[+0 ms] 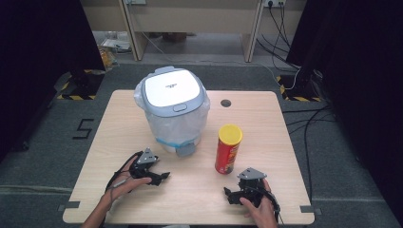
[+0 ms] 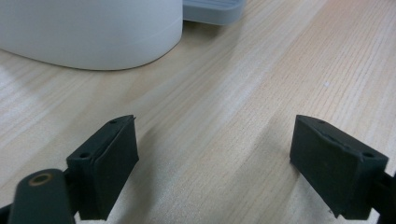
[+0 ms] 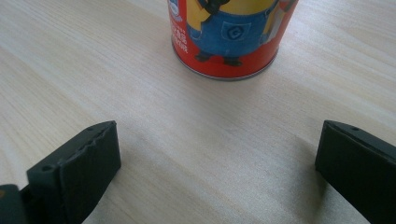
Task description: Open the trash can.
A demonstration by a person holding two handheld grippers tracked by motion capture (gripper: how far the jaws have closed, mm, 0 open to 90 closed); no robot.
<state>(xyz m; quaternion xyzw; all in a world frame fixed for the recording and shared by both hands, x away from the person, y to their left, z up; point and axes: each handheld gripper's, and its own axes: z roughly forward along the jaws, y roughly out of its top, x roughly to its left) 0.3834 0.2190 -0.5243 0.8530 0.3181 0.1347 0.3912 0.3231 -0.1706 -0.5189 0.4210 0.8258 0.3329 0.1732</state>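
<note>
1. We see a pale wooden surface (image 1: 266,118) from above, with a person's two hands coming in from the near edge, each holding a black gripper.
2. A white bin (image 1: 172,111) with a grey-rimmed lid stands upright near the far middle of the surface, lined with a clear bag.
3. A red can (image 1: 228,148) with a yellow lid stands upright just to the right of the bin, apart from it.
4. The left gripper (image 1: 161,177) rests low on the surface in front of the bin. In the left gripper view its jaws stand wide apart with bare wood between them, holding nothing; the bin's white base (image 2: 93,32) lies ahead and to the left.
5. The right gripper (image 1: 229,194) rests near the front edge, close in front of the can. In the right gripper view its jaws are also spread wide and empty, and the can's base (image 3: 229,42), printed with a yellow cartoon figure in blue overalls, stands straight ahead, not touched by either jaw.
</note>
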